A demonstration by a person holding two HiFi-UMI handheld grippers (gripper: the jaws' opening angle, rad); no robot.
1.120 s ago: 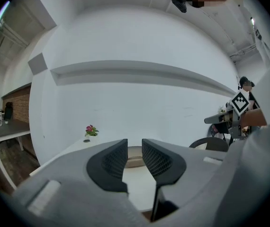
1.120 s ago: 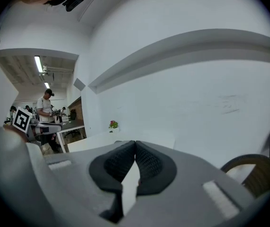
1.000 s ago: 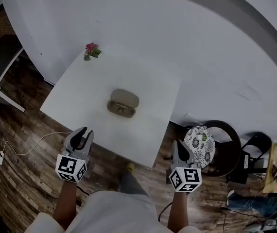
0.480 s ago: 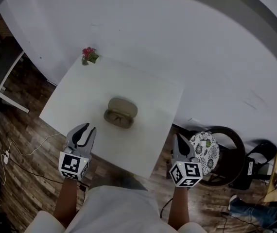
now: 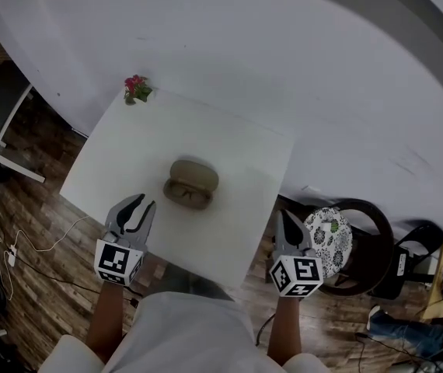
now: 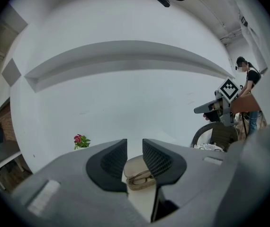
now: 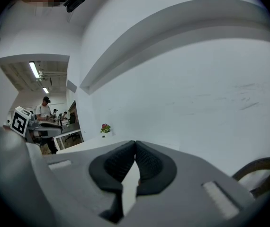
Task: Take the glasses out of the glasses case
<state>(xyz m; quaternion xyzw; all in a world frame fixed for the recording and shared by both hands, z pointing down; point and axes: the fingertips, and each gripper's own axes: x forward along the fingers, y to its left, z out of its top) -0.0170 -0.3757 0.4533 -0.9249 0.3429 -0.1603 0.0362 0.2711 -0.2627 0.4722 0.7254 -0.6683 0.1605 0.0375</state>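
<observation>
Glasses [image 5: 191, 198] sit in the open tan glasses case [image 5: 194, 176], lid tipped back, near the middle of the white tabletop [image 5: 245, 146] in the head view. Both grippers hover on the near side, well apart from the case: the left gripper [image 5: 144, 203] over the near left edge, the right gripper [image 5: 285, 217] just off the right edge.

Over to the left gripper view: its jaws have just been opening and stand apart with nothing between them, and the case is lined up dead ahead through the gap. Good aim.

Right gripper view: jaws pressed together, empty, pointing past the case toward the flower sprig [image 7: 105, 127].

The call from here: the left should go in low and level and straddle the frame, not the case wall. The right would do well to come across and steady the case against sliding.
</observation>
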